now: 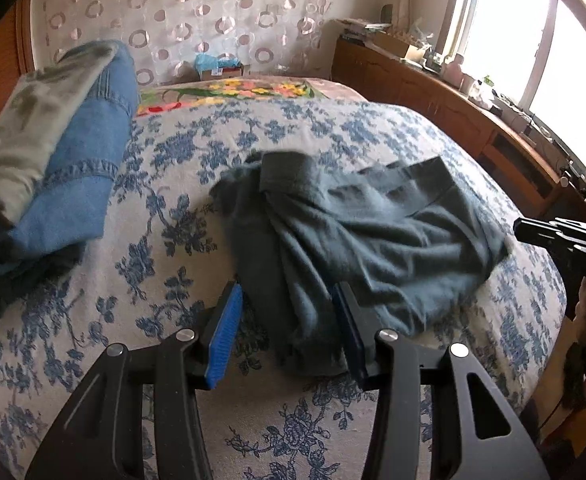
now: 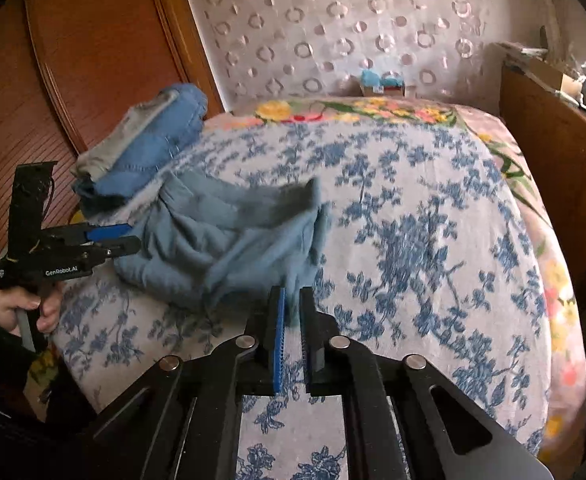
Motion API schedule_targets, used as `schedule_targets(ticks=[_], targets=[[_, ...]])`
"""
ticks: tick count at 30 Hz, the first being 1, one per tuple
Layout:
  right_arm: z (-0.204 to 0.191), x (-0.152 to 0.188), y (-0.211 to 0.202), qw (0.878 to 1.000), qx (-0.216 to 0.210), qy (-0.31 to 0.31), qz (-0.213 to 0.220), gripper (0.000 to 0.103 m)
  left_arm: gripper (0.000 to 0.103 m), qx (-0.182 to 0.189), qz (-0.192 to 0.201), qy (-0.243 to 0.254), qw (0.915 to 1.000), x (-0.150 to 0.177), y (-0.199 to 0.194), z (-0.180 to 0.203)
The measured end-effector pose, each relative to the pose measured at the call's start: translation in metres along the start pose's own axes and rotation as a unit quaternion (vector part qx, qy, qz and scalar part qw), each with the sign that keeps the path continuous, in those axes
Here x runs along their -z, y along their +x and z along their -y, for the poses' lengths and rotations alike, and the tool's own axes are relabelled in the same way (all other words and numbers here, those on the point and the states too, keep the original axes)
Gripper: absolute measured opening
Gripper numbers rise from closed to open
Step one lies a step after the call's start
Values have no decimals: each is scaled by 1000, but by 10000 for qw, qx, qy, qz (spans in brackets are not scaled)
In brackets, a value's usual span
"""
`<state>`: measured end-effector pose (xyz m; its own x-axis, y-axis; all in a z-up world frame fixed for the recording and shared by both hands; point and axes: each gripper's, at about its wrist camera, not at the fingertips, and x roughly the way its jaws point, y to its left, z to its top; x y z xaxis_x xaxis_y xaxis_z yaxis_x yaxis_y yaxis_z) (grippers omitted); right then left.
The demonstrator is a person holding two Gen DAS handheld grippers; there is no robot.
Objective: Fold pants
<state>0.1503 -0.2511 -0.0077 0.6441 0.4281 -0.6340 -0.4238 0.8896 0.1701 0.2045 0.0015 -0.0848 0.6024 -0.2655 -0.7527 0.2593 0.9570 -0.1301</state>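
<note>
Jaws of the right gripper (image 2: 292, 312) are pinching a pants (image 2: 229, 240) edge thinly — it risks slipping; left gripper (image 1: 289, 316) is straddling cloth, spread.

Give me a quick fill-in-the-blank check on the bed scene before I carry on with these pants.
1. The right gripper is ____ on an edge of the grey-blue pants.
2. The left gripper has its jaws ____, with pants fabric lying between them.
3. The bed cover has a ____ floral print on a pale ground.
4. The folded clothes stack lies beside the ____ panel.

Missing words: shut; open; blue; wooden
</note>
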Motion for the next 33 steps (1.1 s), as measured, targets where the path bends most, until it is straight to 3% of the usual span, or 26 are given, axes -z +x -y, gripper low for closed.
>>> schedule_targets(ticks=[4, 5, 8, 11, 31, 33], targets=[[2, -6, -1, 10000, 6, -17, 69, 21, 51, -76, 88, 81, 9999, -7, -3, 2], [2, -7, 1, 10000, -25, -30, 62, 31, 57, -112, 105, 104, 9998, -9, -3, 3], [4, -12, 13, 10000, -29, 13, 19, 47, 77, -278, 166, 88, 9994, -16, -1, 1], [2, -19, 23, 10000, -73, 33, -29, 52, 80, -340, 142, 111, 9993, -22, 4, -1], [17, -48, 91, 9985, 57, 213, -503, 53, 80, 77, -124, -53, 9999, -51, 39, -18], [16, -50, 98, 9982, 83, 177, -561, 53, 75, 185, -155, -71, 9997, -52, 43, -18]])
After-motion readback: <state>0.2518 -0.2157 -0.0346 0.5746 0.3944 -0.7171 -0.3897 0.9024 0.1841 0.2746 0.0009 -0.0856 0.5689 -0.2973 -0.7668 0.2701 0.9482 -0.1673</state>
